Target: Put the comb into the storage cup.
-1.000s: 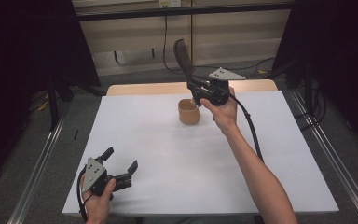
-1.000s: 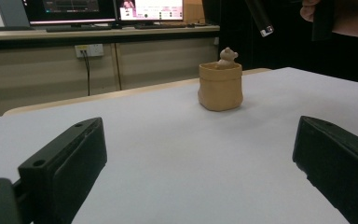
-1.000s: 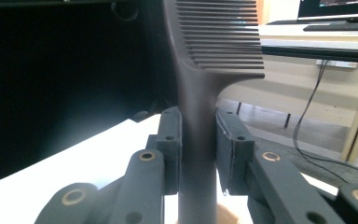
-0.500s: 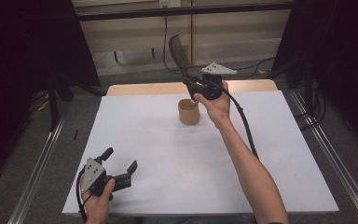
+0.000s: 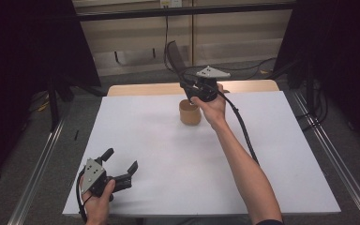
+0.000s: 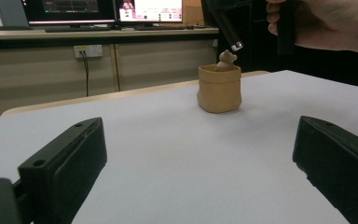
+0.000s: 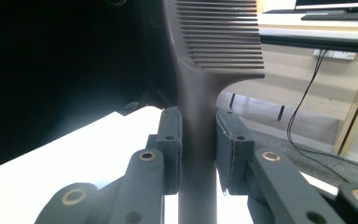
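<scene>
A white table (image 5: 168, 154) (monitors (image 6: 102, 10) behind it).

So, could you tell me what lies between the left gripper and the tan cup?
Nothing: the left gripper view shows bare white table from the left gripper to the tan cup.

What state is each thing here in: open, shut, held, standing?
Comb: held by its handle, above the pot.
Pot: upright on the table, small brown thing poking out the top.
Right gripper: shut on the comb.
Left gripper: open, holds nothing, low over the table.
</scene>
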`<state>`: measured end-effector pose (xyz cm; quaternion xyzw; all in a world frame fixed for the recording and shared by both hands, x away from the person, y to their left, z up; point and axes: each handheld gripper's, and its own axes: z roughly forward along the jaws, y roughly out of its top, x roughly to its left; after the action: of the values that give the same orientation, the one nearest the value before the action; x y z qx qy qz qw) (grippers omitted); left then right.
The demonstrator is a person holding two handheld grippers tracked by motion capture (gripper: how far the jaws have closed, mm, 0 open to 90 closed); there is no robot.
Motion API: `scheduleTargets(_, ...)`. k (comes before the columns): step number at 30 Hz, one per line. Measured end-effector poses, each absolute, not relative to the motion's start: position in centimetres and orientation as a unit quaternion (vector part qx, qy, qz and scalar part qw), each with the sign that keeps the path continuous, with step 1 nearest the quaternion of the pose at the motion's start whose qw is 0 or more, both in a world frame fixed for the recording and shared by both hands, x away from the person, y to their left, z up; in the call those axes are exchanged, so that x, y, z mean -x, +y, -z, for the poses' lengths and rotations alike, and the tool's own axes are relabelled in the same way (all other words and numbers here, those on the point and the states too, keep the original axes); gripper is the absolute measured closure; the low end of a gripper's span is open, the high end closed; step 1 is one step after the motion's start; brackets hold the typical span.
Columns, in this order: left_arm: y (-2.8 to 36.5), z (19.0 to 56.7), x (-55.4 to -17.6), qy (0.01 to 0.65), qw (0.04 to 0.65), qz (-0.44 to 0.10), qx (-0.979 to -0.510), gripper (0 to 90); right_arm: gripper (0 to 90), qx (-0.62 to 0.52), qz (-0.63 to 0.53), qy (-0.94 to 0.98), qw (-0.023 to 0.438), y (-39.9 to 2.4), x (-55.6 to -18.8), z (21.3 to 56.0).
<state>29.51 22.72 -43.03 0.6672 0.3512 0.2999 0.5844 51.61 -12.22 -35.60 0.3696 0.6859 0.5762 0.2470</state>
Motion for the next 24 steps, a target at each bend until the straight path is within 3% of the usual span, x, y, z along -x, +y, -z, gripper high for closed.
scheduleTargets(24,22.8,43.1,-29.5,0.352,0.585,-0.297,-0.667,2.9,72.8,-0.367,-0.562,0.698,0.248,-12.0,-52.9,38.2)
